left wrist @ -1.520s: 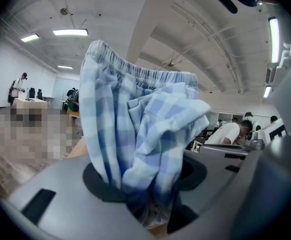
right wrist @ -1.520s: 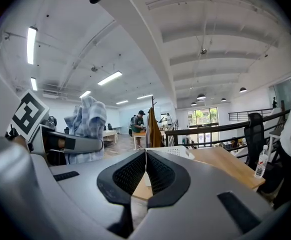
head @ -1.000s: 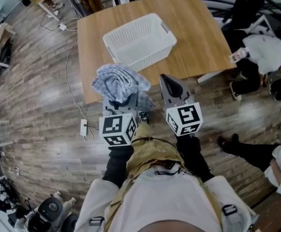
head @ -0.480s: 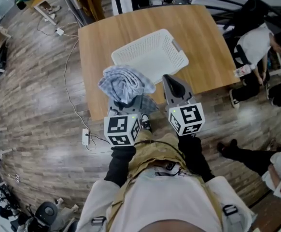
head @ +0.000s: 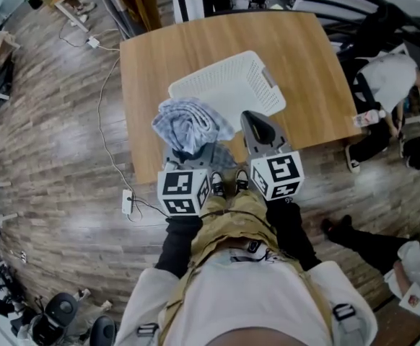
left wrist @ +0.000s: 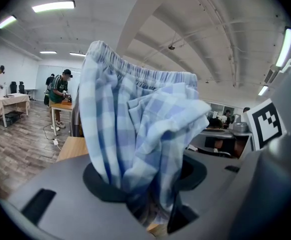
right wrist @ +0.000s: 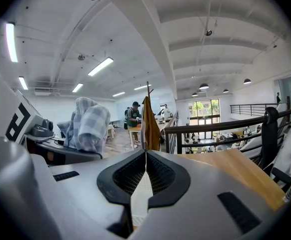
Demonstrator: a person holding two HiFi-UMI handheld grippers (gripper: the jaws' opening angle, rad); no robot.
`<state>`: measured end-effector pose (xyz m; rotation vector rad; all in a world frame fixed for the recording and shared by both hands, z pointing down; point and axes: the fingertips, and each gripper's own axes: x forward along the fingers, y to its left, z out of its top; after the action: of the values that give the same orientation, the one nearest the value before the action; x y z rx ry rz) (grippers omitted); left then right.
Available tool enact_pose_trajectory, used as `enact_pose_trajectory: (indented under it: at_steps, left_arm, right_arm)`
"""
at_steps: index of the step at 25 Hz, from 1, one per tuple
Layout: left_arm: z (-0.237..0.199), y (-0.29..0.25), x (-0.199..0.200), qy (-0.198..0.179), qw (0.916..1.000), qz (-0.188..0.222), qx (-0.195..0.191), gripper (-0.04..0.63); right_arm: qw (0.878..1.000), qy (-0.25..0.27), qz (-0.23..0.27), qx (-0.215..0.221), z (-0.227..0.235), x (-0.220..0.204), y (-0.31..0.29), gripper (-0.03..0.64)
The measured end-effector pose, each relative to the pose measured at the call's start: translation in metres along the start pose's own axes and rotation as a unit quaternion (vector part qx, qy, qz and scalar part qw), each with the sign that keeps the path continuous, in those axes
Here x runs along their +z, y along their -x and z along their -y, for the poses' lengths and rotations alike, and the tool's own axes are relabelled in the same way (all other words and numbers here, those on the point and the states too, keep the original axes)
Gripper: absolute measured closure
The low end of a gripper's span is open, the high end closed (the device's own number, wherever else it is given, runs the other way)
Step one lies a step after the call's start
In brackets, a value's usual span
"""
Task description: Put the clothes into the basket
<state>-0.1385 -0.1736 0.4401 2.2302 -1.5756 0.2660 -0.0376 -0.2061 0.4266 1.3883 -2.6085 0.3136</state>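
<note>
Two grippers are side by side in front of the person. The left gripper [left wrist: 148, 206] has its jaws partly apart and pinched on a bunch of blue checked clothes [head: 190, 125]. The grip is low on the bundle, so most of the cloth stands up above the jaws and little hangs below. It looks like a carry grip that keeps the cloth off the table edge. The right gripper [right wrist: 145, 156], just beside it, has its jaws together with nothing between them. It is probably spare, since one grip takes the whole bundle.

Ahead of both grippers a white basket [head: 213, 71] sits open side up on a wooden table [head: 167, 56], and it looks empty. From above the bundle overlaps the basket's near rim. The clothes are not in yet, being held above and on the near side. My guess is they go forward over the rim and are then let go.
</note>
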Motion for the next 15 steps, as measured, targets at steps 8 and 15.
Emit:
enact_pose_trajectory:
  at_steps: [8,15]
  left_arm:
    - [0.002,-0.01,0.016,-0.028,0.9994,0.007,0.018,0.376]
    - [-0.006,-0.026,0.018,-0.034,0.999,0.003,0.027,0.376]
  right_arm:
    - [1.0,0.013,0.005,0.027,0.002,0.01,-0.012,0.595]
    - [0.999,0.013,-0.011,0.029,0.008,-0.001,-0.016,0.595]
